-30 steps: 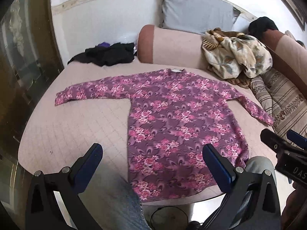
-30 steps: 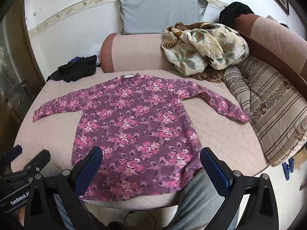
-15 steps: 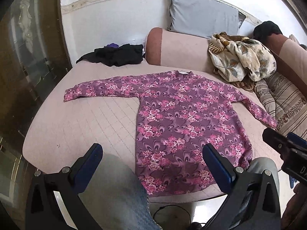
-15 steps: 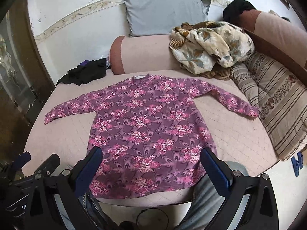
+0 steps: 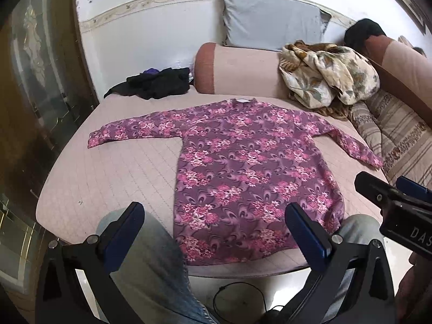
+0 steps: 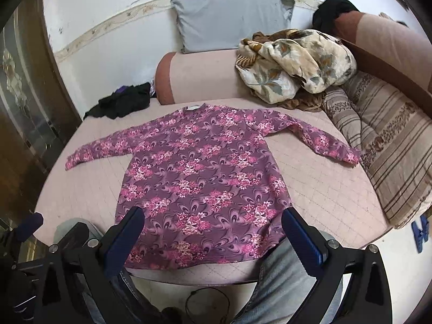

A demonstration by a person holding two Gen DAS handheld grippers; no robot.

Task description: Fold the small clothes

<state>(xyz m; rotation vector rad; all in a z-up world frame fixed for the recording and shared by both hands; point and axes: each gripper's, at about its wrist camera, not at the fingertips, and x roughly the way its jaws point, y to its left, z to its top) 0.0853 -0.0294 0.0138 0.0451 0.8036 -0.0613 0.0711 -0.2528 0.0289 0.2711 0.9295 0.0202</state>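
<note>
A purple long-sleeved top with pink flowers (image 5: 243,167) lies flat on the pink bed (image 5: 113,178), both sleeves spread out, hem toward me. It also shows in the right wrist view (image 6: 199,172). My left gripper (image 5: 216,229) is open and empty, held back above the hem's near edge. My right gripper (image 6: 213,232) is open and empty, also above the hem. The right gripper's body shows at the right edge of the left wrist view (image 5: 399,210). The left gripper's body shows at the lower left of the right wrist view (image 6: 27,243).
A black garment pile (image 5: 159,82) lies at the bed's back left. A floral blanket (image 5: 326,75), pink bolster (image 5: 237,67) and grey pillow (image 5: 272,20) sit at the back. Striped cushions (image 6: 388,145) line the right side. My jeans-clad knees (image 5: 151,264) are at the bed's near edge.
Both grippers have pulled back and risen, so the whole top and more of the wall now show. The top has not moved. Both stay open.
</note>
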